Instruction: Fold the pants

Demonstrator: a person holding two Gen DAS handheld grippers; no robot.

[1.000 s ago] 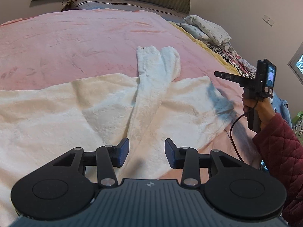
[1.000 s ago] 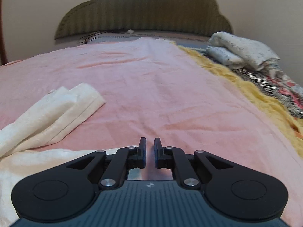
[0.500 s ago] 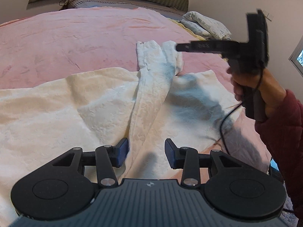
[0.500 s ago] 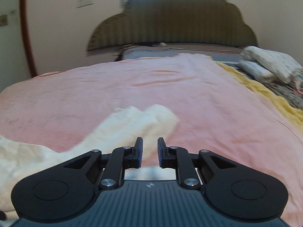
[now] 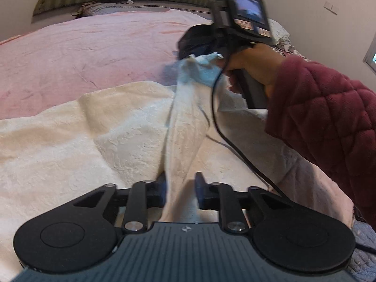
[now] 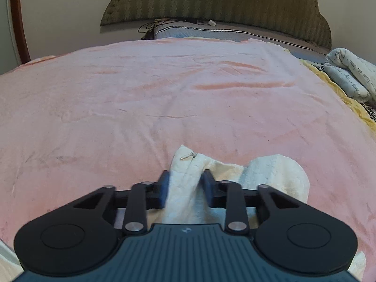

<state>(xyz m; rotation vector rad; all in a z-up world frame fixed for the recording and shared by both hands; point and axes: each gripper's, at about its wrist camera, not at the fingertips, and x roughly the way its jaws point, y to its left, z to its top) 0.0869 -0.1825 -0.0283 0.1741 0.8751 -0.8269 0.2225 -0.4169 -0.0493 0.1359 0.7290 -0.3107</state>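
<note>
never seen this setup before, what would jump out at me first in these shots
The cream pants sprawl across the near half of a pink blanket. The right gripper straddles the far end of a raised cloth strip beside a small metal zipper pull, while the left gripper straddles the near end. A hand in a maroon quilted sleeve grips the right tool.

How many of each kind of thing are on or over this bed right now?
Grippers: 2, left gripper, right gripper
Cream pants: 1
Pink blanket: 1
Folded printed bedding: 1
Yellow blanket: 1
Total: 6
</note>
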